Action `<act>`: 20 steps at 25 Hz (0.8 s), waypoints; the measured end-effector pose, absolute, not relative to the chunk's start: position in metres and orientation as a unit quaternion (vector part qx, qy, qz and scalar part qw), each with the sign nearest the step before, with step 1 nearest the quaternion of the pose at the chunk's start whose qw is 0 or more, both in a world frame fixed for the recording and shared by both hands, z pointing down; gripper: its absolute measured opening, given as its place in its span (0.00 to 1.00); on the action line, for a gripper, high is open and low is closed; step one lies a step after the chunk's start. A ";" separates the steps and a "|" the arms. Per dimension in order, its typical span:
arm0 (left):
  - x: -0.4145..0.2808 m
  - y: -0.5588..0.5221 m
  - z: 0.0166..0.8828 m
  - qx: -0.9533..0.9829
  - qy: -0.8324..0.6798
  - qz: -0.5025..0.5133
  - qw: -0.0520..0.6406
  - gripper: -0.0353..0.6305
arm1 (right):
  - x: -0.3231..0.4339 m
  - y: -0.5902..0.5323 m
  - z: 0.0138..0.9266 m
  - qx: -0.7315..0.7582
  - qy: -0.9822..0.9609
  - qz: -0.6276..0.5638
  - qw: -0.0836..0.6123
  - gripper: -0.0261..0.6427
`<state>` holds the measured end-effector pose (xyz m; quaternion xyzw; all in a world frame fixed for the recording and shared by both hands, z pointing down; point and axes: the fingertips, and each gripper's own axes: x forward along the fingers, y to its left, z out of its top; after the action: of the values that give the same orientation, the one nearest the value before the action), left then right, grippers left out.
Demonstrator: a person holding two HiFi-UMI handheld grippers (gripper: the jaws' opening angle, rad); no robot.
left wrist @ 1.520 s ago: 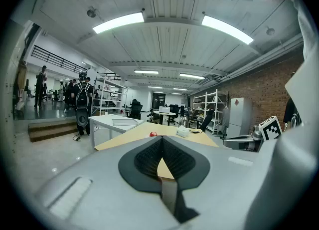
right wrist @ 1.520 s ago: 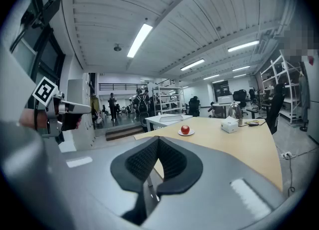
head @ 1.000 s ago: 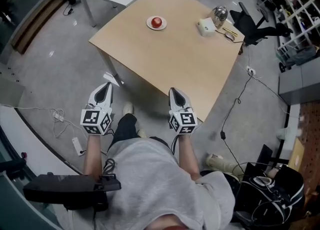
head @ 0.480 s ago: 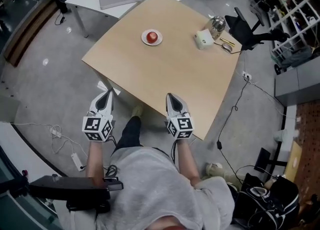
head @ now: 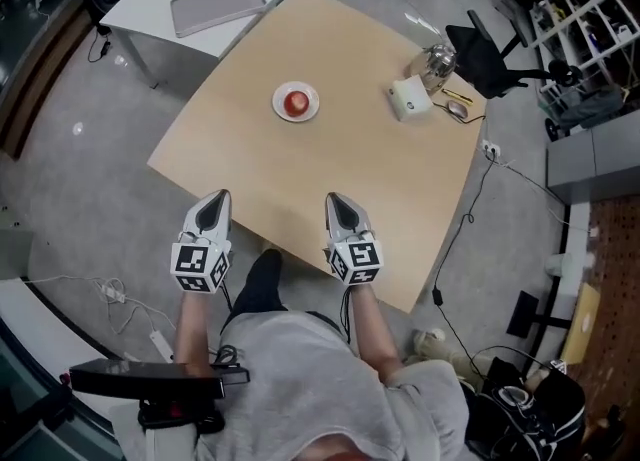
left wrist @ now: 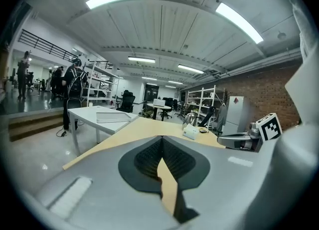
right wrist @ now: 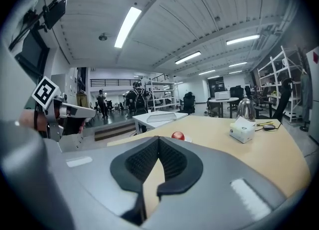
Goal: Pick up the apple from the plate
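the left tongs (head: 215,199) and the right tongs (head: 338,199) are pale grey with a black ribbed inside, and each bears black-and-white square markers. ahead of both, the table (head: 330,164) is a plain light tan. further ahead, the apple (head: 296,102) is red on a white plate (head: 313,109). ahead and to the right of the right tongs, a box (head: 408,102) is white. the floor (head: 100,169) out beside the left tongs is mottled grey.

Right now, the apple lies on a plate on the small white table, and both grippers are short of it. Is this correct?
No. The head view shows the apple on its plate on the big tan table, not the white table. The left gripper and right gripper are short of it.
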<state>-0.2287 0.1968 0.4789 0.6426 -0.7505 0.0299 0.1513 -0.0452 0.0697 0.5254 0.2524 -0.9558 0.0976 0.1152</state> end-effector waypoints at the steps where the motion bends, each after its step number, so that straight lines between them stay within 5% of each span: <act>1: -0.234 0.188 0.483 0.644 -0.748 0.032 0.155 0.08 | -0.052 0.061 0.529 0.252 -0.955 0.099 0.118 0.05; 20: -0.294 0.113 0.572 0.635 -0.733 0.049 0.237 0.08 | -0.165 -0.067 0.587 0.235 -0.957 0.082 0.152 0.11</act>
<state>-0.2936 0.1133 0.5722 0.6351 -0.7334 0.0494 0.2374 -0.1648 -0.0667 0.5874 0.2350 -0.9566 0.0817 0.1516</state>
